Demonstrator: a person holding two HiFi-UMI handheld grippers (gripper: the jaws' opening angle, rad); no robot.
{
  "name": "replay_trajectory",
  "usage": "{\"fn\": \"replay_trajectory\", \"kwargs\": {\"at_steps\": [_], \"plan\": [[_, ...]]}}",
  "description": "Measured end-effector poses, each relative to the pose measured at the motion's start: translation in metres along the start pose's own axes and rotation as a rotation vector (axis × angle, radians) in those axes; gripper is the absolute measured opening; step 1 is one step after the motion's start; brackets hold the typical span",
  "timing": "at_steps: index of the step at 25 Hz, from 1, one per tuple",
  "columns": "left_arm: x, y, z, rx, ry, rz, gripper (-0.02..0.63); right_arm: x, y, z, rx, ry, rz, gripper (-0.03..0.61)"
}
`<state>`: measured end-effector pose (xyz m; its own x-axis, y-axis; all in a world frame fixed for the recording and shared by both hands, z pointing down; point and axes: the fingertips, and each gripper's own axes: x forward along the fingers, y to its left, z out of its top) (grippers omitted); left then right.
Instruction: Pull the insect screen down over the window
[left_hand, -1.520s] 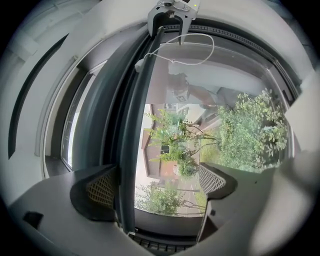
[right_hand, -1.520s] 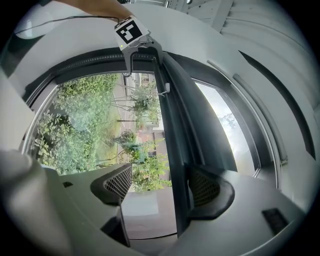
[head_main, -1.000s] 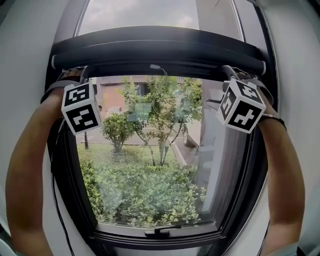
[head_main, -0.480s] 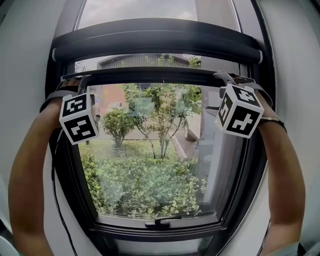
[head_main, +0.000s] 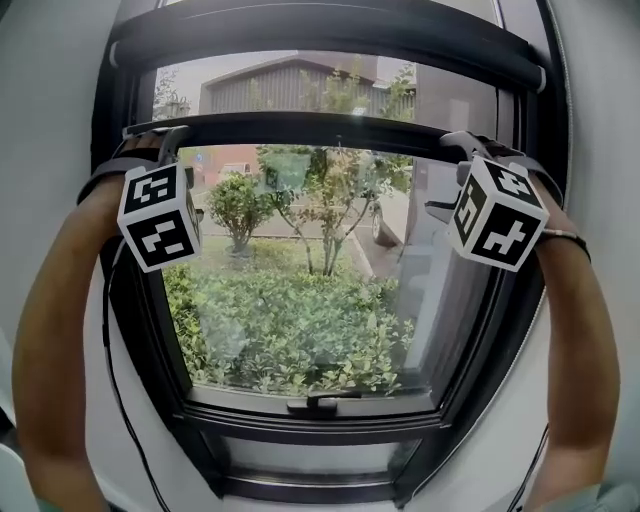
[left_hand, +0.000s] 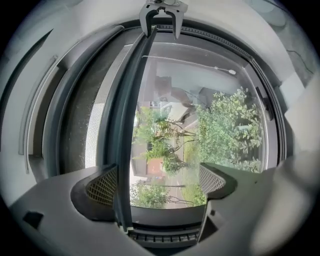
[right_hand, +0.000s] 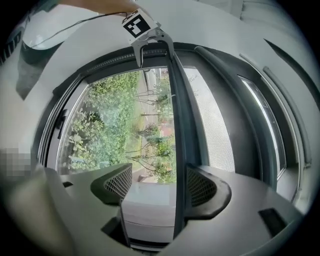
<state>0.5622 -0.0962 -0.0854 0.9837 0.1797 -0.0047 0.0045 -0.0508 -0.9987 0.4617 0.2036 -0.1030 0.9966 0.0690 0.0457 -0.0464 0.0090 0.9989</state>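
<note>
The insect screen's dark pull bar (head_main: 300, 128) runs across the window, well below the roller housing (head_main: 320, 30), with a strip of mesh (head_main: 300, 85) between them. My left gripper (head_main: 165, 142) hooks over the bar's left end and my right gripper (head_main: 462, 148) over its right end. In the left gripper view the bar (left_hand: 131, 125) passes between the spread jaws of the left gripper (left_hand: 160, 182), against the left finger (left_hand: 102, 185). In the right gripper view the bar (right_hand: 181, 140) lies against the right finger (right_hand: 200, 187) of the right gripper (right_hand: 159, 185). Both stand open around the bar.
The window frame (head_main: 140, 300) surrounds glass with shrubs outside. A latch handle (head_main: 315, 405) sits on the bottom sill. A thin cable (head_main: 108, 340) hangs along the left arm. White wall (head_main: 50, 120) flanks both sides. Each gripper view shows the other gripper at the bar's far end.
The pull bar has come down away from the roller housing with both grippers on it. A band of mesh now shows above the bar.
</note>
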Motion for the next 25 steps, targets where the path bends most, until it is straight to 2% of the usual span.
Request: {"fn": "replay_trajectory", "kwargs": {"at_steps": [9, 25], "plan": [[-0.008, -0.055, -0.007, 0.018, 0.024, -0.077, 0.5, -0.002, 0.053, 0.003, -0.016, -0.002, 0.089, 0.337], [-0.017, -0.16, -0.008, 0.027, -0.012, -0.177, 0.5, -0.005, 0.159, 0.001, -0.036, 0.014, 0.253, 0.337]]}}
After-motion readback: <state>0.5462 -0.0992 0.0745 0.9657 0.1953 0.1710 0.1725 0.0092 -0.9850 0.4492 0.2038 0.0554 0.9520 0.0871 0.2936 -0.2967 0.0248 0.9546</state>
